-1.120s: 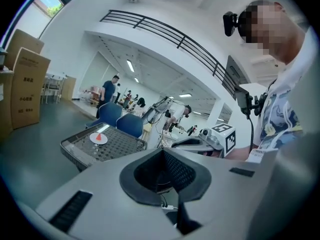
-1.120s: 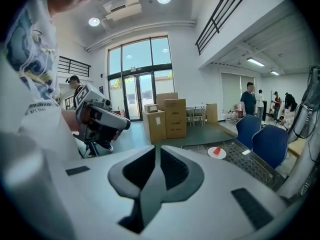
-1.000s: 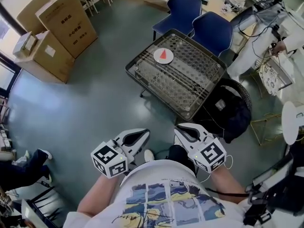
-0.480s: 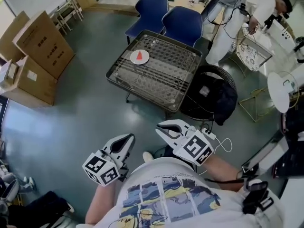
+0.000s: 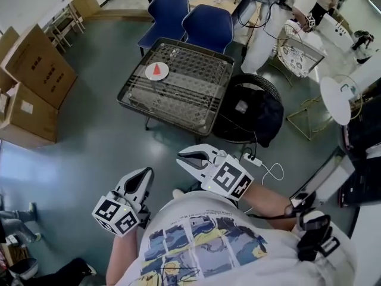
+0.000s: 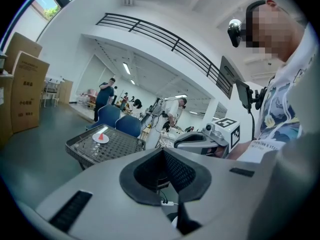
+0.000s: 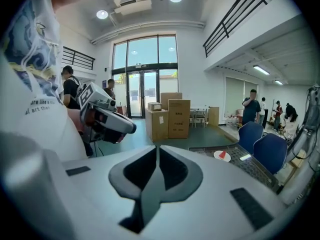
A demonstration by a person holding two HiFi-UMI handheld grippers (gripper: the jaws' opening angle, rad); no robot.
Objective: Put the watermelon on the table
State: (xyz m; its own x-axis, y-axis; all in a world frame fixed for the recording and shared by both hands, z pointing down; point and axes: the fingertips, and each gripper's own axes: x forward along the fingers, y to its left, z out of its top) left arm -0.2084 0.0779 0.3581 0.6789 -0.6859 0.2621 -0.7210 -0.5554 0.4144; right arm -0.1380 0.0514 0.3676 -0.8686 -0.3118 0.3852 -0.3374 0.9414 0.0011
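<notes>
A red watermelon slice (image 5: pixel 157 70) lies on a white plate (image 5: pixel 156 75) at the far left corner of the low mesh-topped table (image 5: pixel 190 94). Both grippers hang close to my body, well short of the table. My left gripper (image 5: pixel 143 172) is shut and holds nothing. My right gripper (image 5: pixel 181 158) is also shut and empty, its jaws meeting in a line. The left gripper view has the slice (image 6: pixel 101 135) far off beyond the left gripper (image 6: pixel 162 150). From the right gripper (image 7: pixel 157 148) the plate (image 7: pixel 222 156) shows small at the right.
Two blue chairs (image 5: pixel 206 26) stand behind the table. A black bag (image 5: pixel 250 109) rests on a round stool at its right. Cardboard boxes (image 5: pixel 30 70) line the left wall. A person in white (image 5: pixel 277 8) works at the back right. A white cable (image 5: pixel 262 162) lies on the floor.
The head view has swung, so the table and plate sit further left and higher in the picture. Both grippers drifted left in the frame, still shut and empty.
</notes>
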